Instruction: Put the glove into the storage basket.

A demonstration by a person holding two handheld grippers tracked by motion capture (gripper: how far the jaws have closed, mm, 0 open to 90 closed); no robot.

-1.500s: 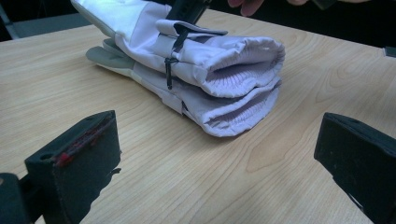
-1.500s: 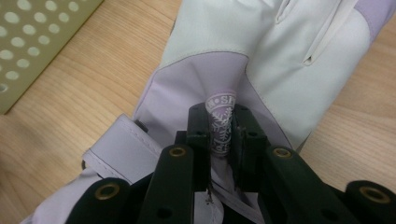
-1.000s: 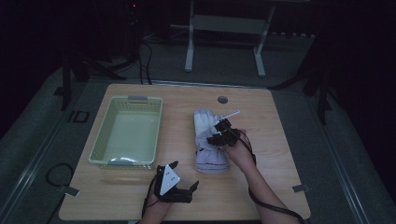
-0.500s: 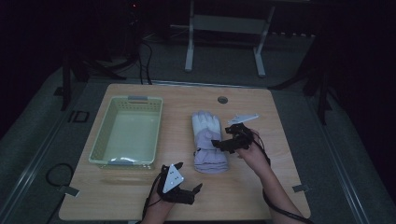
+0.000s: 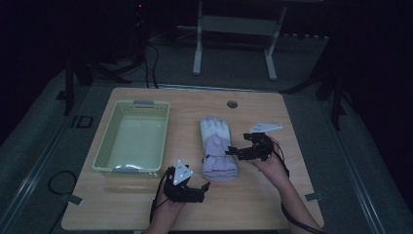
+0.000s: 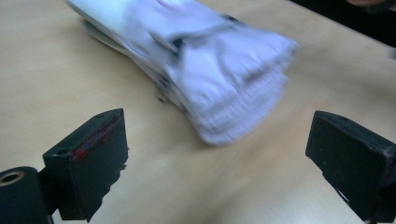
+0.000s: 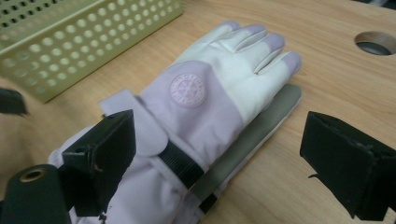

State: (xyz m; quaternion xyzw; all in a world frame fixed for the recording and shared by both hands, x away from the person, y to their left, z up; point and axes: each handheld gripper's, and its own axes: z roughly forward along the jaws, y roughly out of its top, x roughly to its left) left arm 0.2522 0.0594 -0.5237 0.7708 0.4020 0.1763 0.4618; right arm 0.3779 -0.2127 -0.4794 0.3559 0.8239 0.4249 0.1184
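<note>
The gloves lie in a flat pile in the middle of the table, just beside the yellow basket. The right gripper sits at the right side of the gloves; its jaws have just been opening and stand wide with nothing pressed between them. The left gripper hovers near the cuff end, jaws wide but just closing a little, holding nothing.

both tongs gape — nothing gripped
</note>
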